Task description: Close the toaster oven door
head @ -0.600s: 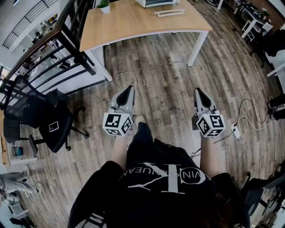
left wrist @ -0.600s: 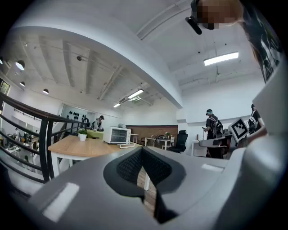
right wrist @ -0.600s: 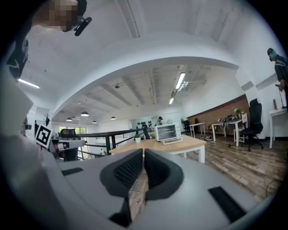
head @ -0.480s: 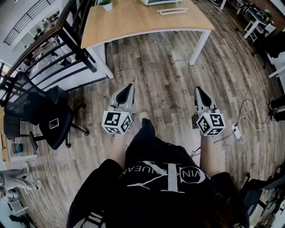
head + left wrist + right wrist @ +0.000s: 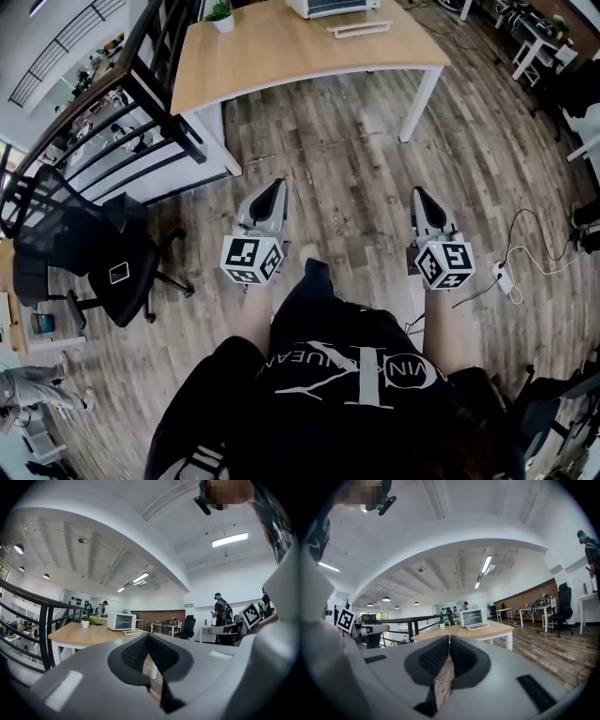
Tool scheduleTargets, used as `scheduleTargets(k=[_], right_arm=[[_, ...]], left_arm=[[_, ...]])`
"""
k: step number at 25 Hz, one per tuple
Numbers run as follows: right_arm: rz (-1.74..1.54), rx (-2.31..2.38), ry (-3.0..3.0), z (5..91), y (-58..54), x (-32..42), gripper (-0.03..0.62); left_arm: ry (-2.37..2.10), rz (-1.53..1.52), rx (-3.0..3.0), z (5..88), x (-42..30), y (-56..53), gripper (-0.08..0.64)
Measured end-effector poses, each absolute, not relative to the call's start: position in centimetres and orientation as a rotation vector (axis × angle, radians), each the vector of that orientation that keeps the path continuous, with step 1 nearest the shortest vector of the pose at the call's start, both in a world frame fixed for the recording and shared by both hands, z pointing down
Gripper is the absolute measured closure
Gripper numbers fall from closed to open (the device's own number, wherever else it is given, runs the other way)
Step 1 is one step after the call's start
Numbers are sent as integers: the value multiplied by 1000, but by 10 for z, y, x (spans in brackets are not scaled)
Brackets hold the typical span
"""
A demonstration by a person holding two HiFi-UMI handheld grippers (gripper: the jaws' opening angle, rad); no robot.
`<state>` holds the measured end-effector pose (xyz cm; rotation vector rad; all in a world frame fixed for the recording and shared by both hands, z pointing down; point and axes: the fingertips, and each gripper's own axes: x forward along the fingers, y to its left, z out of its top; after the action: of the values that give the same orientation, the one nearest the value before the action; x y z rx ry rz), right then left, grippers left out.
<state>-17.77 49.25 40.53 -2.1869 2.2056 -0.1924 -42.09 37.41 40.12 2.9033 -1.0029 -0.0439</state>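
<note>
An open-plan office, seemingly on an upper level. The wood-plank floor (image 5: pixel 347 169) carries a white-legged worktop (image 5: pixel 281 47) with a toaster oven (image 5: pixel 333 7) and a potted plant (image 5: pixel 221 13). A black swivel chair (image 5: pixel 94 253) stands by a dark railing (image 5: pixel 122 112). More desks (image 5: pixel 539 607) and a second office chair (image 5: pixel 563 606) line a brick wall (image 5: pixel 529 597) under strip lights (image 5: pixel 486 564). A power strip (image 5: pixel 501 277) trails cable, and a person (image 5: pixel 221 611) stands at a desk.
</note>
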Motion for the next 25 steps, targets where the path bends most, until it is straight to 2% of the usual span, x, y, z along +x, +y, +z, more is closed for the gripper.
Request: scheduleTargets(k=[12, 25], right_arm=[[-198, -2232, 2162, 404, 462, -152, 574], [-202, -2280, 2140, 403, 372, -114, 572]], left_arm=[[-964, -53, 2910, 402, -397, 334, 549], [-888, -38, 2935, 397, -347, 233, 549]])
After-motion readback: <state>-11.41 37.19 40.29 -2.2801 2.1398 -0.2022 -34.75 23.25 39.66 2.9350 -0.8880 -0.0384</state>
